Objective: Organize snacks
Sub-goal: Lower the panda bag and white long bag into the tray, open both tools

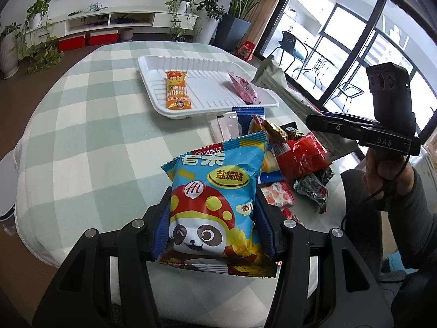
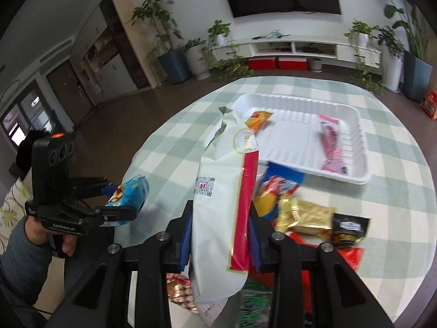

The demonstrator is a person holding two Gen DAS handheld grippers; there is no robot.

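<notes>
**Ana:** Left wrist view has the left gripper clamped on a blue panda snack bag, low centre of the frame; the white tray sits beyond it at upper centre, with an orange packet and a pink packet lying in it already.

**Ben:** And the right gripper?

**Ana:** Its pads pinch a long white pouch with a red strip, lower centre of the right wrist view; the loose snack pile lies just right of it, in front of the tray.

**Ben:** So how would you place them?

**Ana:** I'd carry each over the tray rim, lay it flat between the two packets, then let go; the pouch hangs long, so it may snag the pile.

**Ben:** Any writing?

**Ana:** The blue bag reads "盐焗味" and "Hi"; the pouch shows a QR code and a round seal, too blurred to read; the gripper bodies read "DAS" and, roughly, "GenRobot.AI".
</notes>
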